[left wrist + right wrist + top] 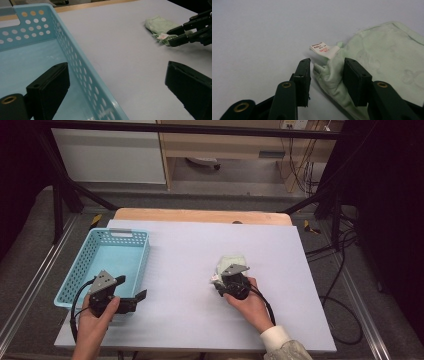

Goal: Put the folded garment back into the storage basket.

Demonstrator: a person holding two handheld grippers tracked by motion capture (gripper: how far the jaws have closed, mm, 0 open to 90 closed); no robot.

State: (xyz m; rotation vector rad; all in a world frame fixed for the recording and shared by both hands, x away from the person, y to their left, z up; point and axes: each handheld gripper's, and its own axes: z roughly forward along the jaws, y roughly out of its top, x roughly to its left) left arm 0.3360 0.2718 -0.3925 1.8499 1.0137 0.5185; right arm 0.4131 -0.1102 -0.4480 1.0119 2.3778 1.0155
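I am bringing the right gripper (327, 72) down over the near corner of the pale green cloth (384, 62), which is lying crumpled near the middle of the counter (190, 270), well apart from the basket (80, 270). Its jaws are standing partly apart with a bunched fold of the cloth between them; the right-hand pad is touching the fabric, while the left-hand one is looking just clear of it, so I am not counting this as a grip yet. The left gripper (117, 82) is waiting with its jaws wide and holding nothing, straddling the basket's near wall.

I am judging the main risk to be a thin catch: the fold is narrow and soft, so if the jaws are closing on its edge alone, the cloth could slide out on the lift. The white label (320, 50) is sticking up just beyond the jaws, and pinching that by itself would be flimsy. Pressing too low could also drag the fabric across the smooth surface.

The cloth is looking soft, matte and wrinkled, with a stitched hem. The basket is light blue plastic, rectangular, with round holes in its walls. The counter is flat, pale and plain.
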